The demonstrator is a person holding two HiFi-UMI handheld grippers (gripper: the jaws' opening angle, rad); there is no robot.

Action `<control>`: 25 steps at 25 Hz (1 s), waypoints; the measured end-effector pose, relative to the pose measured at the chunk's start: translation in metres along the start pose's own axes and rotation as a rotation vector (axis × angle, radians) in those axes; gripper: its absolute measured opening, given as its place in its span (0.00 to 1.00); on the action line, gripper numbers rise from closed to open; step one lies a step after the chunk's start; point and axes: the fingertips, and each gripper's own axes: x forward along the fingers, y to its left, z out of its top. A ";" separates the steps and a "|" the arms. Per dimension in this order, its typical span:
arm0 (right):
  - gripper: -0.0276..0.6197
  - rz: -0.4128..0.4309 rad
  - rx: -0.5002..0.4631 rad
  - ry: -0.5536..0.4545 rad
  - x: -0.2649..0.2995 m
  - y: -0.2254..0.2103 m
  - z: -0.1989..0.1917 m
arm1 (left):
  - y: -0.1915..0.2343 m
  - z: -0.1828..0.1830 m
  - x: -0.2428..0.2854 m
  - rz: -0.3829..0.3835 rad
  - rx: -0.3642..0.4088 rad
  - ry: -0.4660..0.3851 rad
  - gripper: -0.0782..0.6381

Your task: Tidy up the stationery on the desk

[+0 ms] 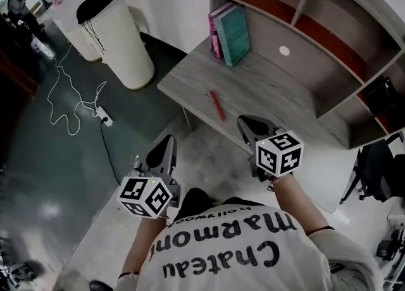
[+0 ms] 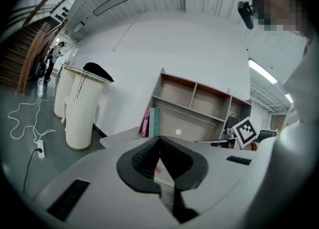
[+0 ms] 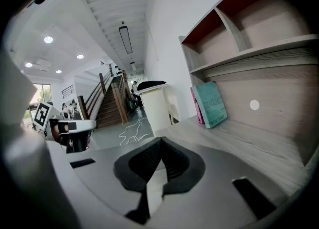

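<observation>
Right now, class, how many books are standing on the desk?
2. A teal book stands at the desk's far left end; a pink book rests against its left side. Others may be hidden behind them.

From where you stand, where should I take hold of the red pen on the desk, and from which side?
Take the red pen at mid-shaft, coming down from above and closing across its thin width. It lies flat and slanted on the desk, apart from the books, so both long sides are free. The right tongs look nearer but are shut; open them first.
</observation>
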 end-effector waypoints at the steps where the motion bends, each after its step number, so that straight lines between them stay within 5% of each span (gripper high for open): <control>1: 0.06 -0.002 0.008 0.005 0.002 -0.002 -0.001 | 0.000 0.001 0.002 -0.002 0.000 0.003 0.13; 25: 0.06 -0.165 0.186 0.139 0.094 -0.069 -0.024 | 0.081 -0.004 0.137 -0.157 -0.063 0.199 0.13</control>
